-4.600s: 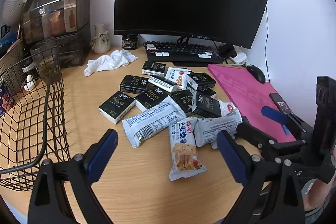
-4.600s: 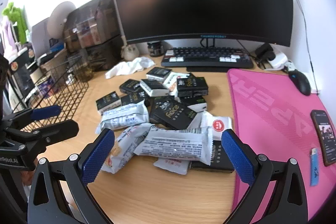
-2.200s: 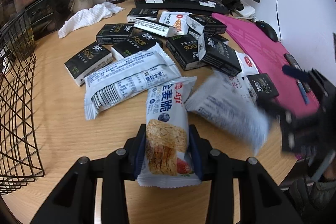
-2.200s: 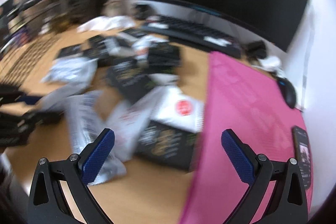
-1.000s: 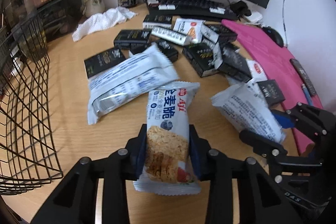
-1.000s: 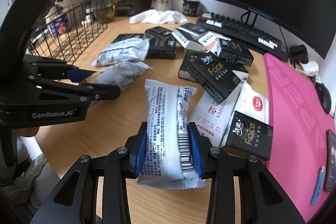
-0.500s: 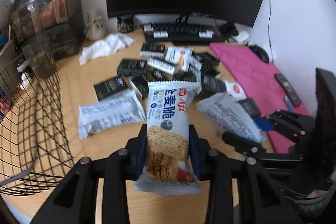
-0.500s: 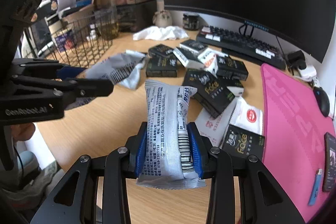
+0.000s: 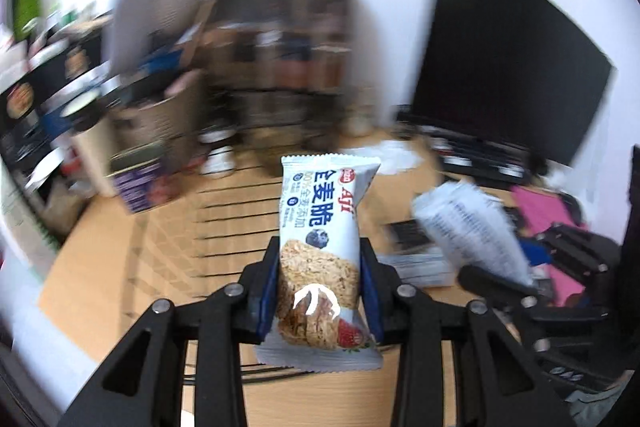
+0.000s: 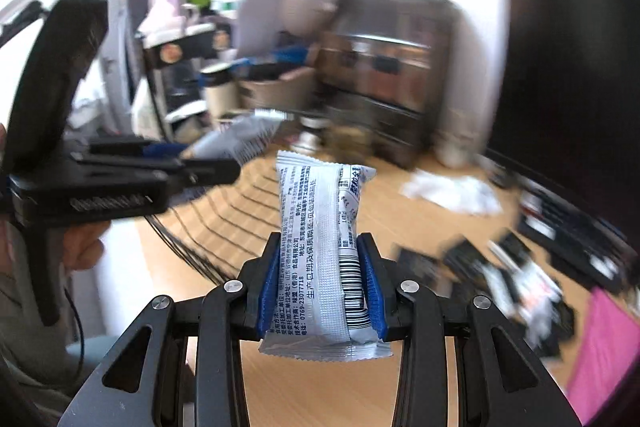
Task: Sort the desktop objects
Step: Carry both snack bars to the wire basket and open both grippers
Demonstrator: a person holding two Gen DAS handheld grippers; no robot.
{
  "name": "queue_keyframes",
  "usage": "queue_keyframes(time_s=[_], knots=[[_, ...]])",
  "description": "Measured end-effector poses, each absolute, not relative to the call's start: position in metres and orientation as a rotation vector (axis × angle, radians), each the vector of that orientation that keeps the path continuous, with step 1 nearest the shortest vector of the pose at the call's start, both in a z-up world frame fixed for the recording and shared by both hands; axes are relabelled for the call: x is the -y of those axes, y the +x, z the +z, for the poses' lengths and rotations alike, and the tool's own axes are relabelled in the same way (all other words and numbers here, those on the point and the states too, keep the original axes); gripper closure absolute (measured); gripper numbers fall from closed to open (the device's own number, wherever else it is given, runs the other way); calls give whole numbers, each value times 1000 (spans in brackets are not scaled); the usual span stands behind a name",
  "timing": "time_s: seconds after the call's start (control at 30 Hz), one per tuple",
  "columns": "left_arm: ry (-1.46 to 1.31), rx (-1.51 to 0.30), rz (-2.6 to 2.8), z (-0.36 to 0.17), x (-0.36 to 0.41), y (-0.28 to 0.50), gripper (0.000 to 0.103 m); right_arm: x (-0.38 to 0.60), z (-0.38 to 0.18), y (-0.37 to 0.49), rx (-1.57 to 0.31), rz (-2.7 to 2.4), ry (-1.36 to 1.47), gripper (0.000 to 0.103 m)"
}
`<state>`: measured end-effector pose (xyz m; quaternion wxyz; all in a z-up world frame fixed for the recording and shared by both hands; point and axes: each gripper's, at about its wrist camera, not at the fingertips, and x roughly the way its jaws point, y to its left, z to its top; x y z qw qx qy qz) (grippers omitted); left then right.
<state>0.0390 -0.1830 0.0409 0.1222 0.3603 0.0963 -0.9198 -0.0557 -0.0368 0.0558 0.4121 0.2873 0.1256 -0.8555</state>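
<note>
Both tongs have swung left since a moment ago, toward the wire basket [image 9: 224, 223]. Left tongs [image 9: 319, 291] clamp a snack bar [image 9: 320, 227]; right tongs [image 10: 320, 287] clamp a white packet [image 10: 324, 251]. Carrying step, I judge; next, hover above the basket and release.

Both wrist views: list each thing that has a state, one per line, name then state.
left gripper: shut on the cereal bar packet.
cereal bar packet: sealed, held upright, printed front to camera.
right gripper: shut on the white snack packet.
white snack packet: sealed, held upright, barcode side to camera.
wire basket: blurred, contents unclear.
monitor: screen dark.
</note>
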Motion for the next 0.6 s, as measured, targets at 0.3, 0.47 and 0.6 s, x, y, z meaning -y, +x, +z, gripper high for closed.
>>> queue_keyframes(time_s=[0.3, 0.47, 0.6], knots=[[1056, -344, -2649, 18, 227, 48, 36, 104, 38, -76, -337, -2167, 765, 57], [1035, -338, -2692, 21, 220, 43, 30, 89, 41, -96, -264, -2222, 801, 36], [1072, -324, -2692, 15, 212, 39, 30, 85, 31, -107, -250, -2211, 862, 37]])
